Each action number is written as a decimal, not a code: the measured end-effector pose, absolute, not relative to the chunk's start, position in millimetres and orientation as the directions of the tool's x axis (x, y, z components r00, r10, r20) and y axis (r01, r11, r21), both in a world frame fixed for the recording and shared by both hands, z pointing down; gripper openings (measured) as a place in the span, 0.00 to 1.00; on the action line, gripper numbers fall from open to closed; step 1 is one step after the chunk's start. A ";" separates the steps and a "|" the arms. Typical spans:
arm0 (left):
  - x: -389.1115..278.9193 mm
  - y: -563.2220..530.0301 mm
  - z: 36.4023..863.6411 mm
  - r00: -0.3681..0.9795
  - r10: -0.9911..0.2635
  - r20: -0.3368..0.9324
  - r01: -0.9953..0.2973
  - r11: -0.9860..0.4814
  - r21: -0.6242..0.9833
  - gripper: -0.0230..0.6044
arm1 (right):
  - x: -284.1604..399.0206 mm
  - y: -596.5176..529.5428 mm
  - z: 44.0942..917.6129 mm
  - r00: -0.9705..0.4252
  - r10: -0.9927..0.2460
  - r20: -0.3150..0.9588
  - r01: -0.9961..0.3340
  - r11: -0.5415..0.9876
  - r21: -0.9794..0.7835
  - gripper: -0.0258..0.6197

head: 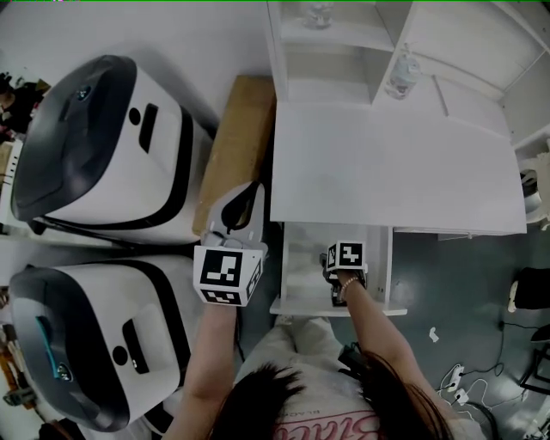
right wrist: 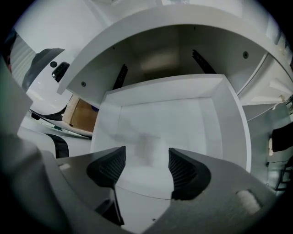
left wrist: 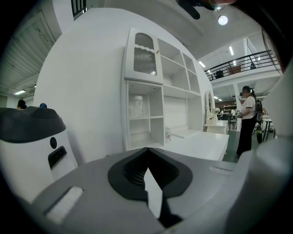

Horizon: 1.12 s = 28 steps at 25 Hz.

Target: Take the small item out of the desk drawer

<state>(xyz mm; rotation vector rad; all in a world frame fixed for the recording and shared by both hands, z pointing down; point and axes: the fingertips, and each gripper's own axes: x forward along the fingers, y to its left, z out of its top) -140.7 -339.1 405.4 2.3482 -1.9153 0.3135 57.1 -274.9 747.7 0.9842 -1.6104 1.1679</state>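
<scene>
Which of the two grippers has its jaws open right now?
The right gripper, held over the open drawer, has its jaws apart; the left gripper is shut.

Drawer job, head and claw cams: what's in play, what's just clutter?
In play: drawer, open; right claw, open over it; desk; small item not clearly visible.
Clutter: white machines; wooden board; bottle; floor cables; left claw, shut, held aside.

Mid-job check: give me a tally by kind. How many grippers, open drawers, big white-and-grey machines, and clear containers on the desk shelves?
Grippers: 2, the left gripper and the right gripper
Open drawer: 1
White-and-grey machines: 2
Clear containers on shelves: 2
Total: 7
</scene>
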 end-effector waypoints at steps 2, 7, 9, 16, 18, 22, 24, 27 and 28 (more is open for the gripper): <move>-142.0 -338.2 407.5 0.187 -0.956 0.225 -0.977 -0.205 -0.059 0.05 | 57.3 -274.1 753.2 -0.282 -0.088 0.955 -0.938 0.235 -0.255 0.49; -143.4 -336.4 410.7 0.178 -0.955 0.238 -0.978 -0.199 -0.064 0.05 | 59.0 -272.5 770.7 -0.250 -0.061 0.966 -0.949 0.211 -0.232 0.48; -142.5 -335.4 413.0 0.178 -0.952 0.247 -0.977 -0.201 -0.070 0.05 | 61.6 -273.0 776.7 -0.236 -0.054 0.970 -0.953 0.206 -0.221 0.48; -141.9 -335.4 417.1 0.176 -0.947 0.268 -0.976 -0.204 -0.079 0.05 | 60.2 -273.7 795.1 -0.220 -0.031 0.975 -0.957 0.201 -0.210 0.47; -139.4 -336.6 417.9 0.180 -0.946 0.269 -0.975 -0.208 -0.081 0.05 | 60.2 -272.5 799.5 -0.213 -0.020 0.977 -0.958 0.203 -0.205 0.47; -135.4 -336.7 421.9 0.187 -0.942 0.280 -0.972 -0.219 -0.087 0.05 | 57.1 -276.1 811.0 -0.215 -0.033 0.976 -0.952 0.231 -0.202 0.43; -134.7 -335.1 424.7 0.185 -0.940 0.288 -0.972 -0.219 -0.089 0.05 | 58.0 -275.1 813.4 -0.206 -0.031 0.978 -0.953 0.232 -0.194 0.39; -135.6 -332.9 428.3 0.178 -0.938 0.298 -0.973 -0.213 -0.086 0.05 | 58.0 -273.9 812.8 -0.201 -0.028 0.979 -0.956 0.222 -0.190 0.33; -136.2 -332.4 428.6 0.177 -0.938 0.299 -0.974 -0.211 -0.086 0.05 | 57.6 -273.7 812.5 -0.201 -0.030 0.979 -0.957 0.217 -0.190 0.31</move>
